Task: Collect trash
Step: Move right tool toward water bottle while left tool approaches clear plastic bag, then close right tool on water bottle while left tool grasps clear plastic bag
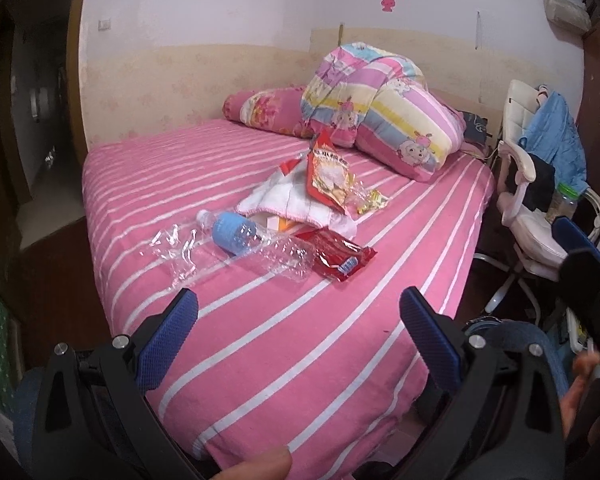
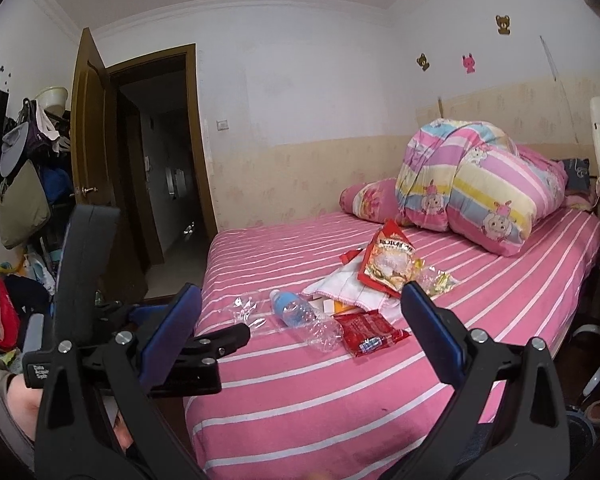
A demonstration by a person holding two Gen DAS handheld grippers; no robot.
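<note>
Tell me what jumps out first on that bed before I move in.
The litter heaped mid-bed on the pink striped sheet: a crushed clear bottle with a blue label, a red wrapper touching its near end, and an orange snack bag propped on a white cloth. Behind, a pastel rolled quilt sits by the wall. The left gripper and right gripper hang open, short of it all.

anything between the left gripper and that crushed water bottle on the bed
Nothing visible. The left gripper is open over bare striped bedsheet, and the crushed bottle lies ahead of it with only sheet between. Clear plastic wrap lies to the bottle's left and a red wrapper against its right end.
</note>
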